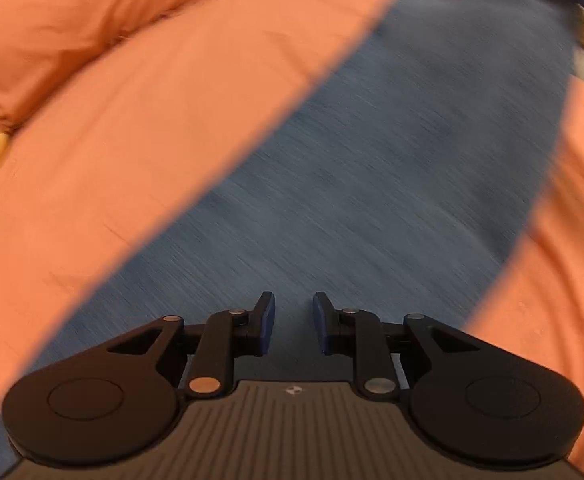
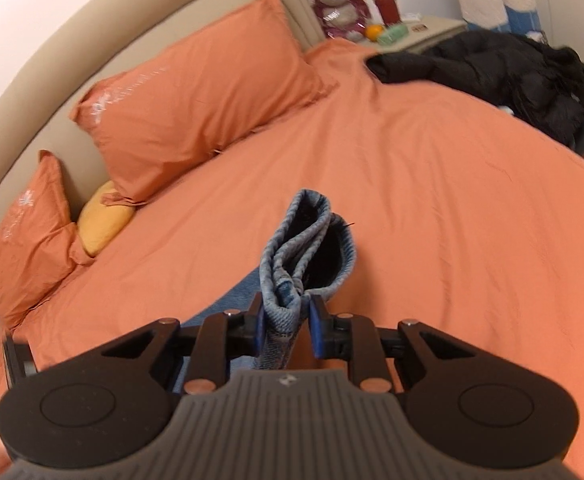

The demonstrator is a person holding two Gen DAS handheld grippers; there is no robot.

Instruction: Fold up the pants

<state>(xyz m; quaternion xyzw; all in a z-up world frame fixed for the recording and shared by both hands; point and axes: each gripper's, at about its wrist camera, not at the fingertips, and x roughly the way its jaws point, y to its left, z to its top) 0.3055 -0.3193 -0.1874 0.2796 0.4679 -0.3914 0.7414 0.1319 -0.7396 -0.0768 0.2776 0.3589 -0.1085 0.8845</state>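
Meanwhile, right gripper (image 2: 286, 322) clenching jeans (image 2: 308, 248) hem should travel toward 12 o'clock, left gripper (image 1: 294, 322) released, pinning denim

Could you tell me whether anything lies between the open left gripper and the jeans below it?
Nothing visible does. The left gripper is open above bare denim of the jeans, spread on the orange bedsheet. The right gripper already clamps the hems.
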